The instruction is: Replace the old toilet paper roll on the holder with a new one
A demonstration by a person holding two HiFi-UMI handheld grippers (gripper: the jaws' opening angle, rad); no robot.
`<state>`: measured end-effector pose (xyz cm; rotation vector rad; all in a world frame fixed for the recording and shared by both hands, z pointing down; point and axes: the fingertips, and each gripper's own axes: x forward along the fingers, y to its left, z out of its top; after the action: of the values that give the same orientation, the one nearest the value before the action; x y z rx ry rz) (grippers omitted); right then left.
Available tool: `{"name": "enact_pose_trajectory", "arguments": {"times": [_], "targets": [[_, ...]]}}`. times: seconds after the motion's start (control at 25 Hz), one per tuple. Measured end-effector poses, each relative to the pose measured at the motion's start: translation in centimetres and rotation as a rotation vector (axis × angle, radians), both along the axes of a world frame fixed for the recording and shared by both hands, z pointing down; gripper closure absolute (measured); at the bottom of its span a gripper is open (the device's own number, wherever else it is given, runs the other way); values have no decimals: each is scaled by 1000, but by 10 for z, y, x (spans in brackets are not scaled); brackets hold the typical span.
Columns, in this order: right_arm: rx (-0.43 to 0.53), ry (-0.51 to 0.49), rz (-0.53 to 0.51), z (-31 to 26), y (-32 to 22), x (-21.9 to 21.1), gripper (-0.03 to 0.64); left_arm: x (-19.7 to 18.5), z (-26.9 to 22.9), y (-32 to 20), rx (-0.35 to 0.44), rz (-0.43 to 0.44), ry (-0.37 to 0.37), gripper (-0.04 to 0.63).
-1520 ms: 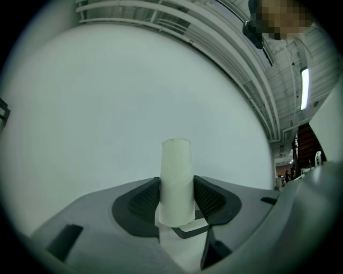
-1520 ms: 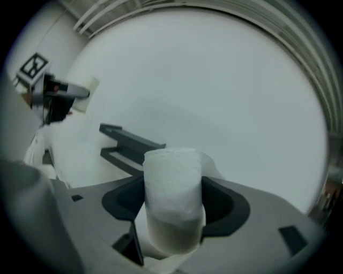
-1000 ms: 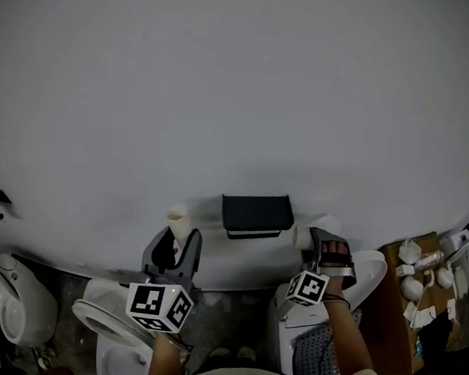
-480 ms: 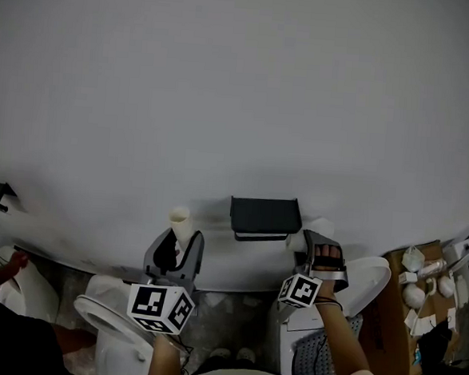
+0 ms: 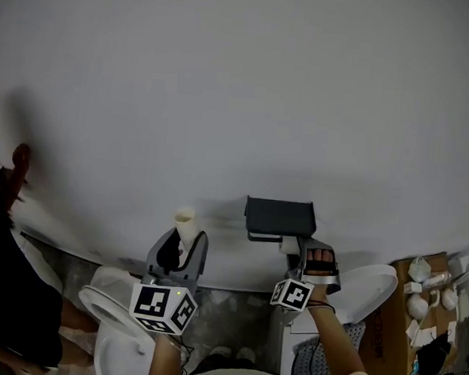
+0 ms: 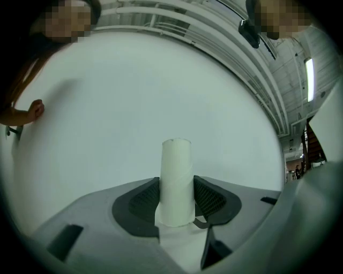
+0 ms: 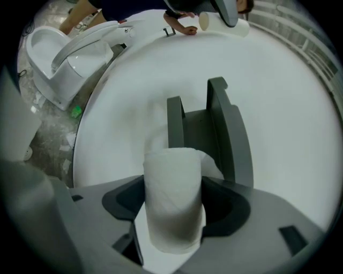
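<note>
Currently, we have the fingers (image 6: 143,200) of the left gripper (image 6: 177,193) closed on the old cardboard core (image 6: 176,171). One pad bears on each side of its lower part, and the tube stands upright with most of its length clear above them. We judge this to be a parking hold: the core is off the mount and sits well to the left, so that it does not obstruct the approach.

The fingers (image 7: 230,206) of the right gripper (image 7: 174,214) stand wide and clamp the new toilet paper roll (image 7: 172,187) across its soft outer wrap. This leaves the far end free, which we read as preparation for seating the roll.

Directly ahead of that roll is the dark holder (image 7: 214,128), fixed to the white wall (image 7: 284,107). Its arms carry nothing. The roll is just in front of the holder's lower edge; we cannot confirm contact.

Further out, a white toilet (image 5: 112,338) stands on the floor below the left gripper, and a person's hand (image 6: 36,109) rests on the wall at far left.
</note>
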<state>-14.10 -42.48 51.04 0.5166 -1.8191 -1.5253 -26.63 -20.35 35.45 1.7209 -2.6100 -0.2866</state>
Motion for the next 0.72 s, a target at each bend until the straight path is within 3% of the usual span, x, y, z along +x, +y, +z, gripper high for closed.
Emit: {"name": "enact_pose_trajectory", "arguments": {"times": [0.44, 0.56, 0.72], "targets": [[-14, -5, -108, 4, 40, -43, 310, -2, 2, 3, -14, -8, -5, 397], [-45, -14, -113, 3, 43, -43, 304, -1, 3, 2, -16, -1, -6, 397], [-129, -57, -141, 2, 55, -37, 244, 1, 3, -3, -16, 13, -8, 397]]}}
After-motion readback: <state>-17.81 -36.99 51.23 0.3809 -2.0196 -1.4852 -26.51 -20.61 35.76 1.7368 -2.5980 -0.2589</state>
